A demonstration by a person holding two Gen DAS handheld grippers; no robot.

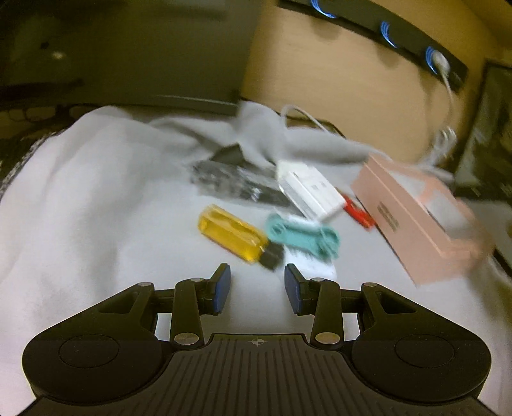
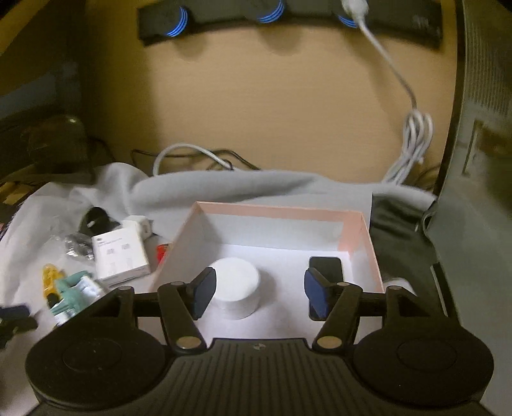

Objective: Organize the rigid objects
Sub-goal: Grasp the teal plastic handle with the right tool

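Pink box (image 2: 364,243) open, holding white puck (image 2: 238,288), black slab (image 2: 326,267).

A home desk corner: wall power strip (image 2: 288,19), charger cables (image 2: 412,140), gadgets on a grey cloth (image 1: 96,192).

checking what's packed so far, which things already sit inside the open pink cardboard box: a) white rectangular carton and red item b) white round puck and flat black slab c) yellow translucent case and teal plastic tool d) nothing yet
b: the right wrist view shows the white round puck and flat black slab on the floor of the open pink cardboard box; the other items lie on the cloth outside it.
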